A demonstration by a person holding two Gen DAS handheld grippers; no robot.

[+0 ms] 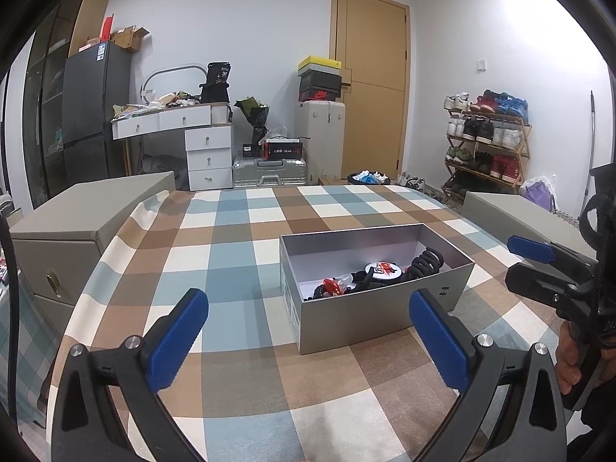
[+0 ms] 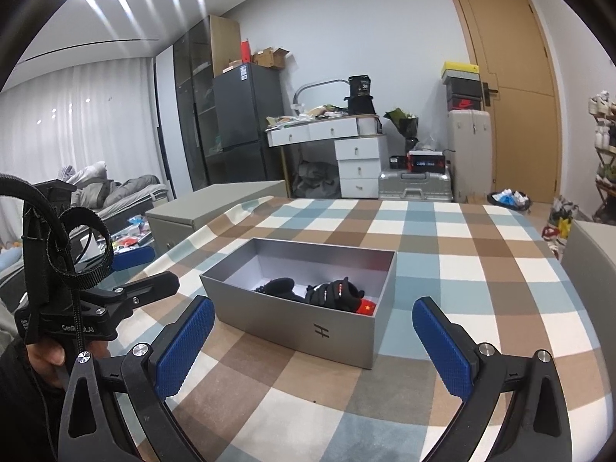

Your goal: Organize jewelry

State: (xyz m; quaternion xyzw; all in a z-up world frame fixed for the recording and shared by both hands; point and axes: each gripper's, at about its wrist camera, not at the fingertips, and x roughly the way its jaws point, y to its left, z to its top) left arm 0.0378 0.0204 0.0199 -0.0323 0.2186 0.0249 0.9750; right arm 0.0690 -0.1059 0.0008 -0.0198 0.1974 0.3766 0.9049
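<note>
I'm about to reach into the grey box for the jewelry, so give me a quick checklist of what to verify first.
1. Left hand-held gripper open: ok.
2. Right hand-held gripper open: ok.
3. Both empty: ok.
4. Grey box lidless, top reachable: ok.
5. Items in the box, black coiled piece, red piece, separate enough for a single pick: cannot tell, they lie bunched.
6. Checkered tablecloth flat around the box: ok.
</note>
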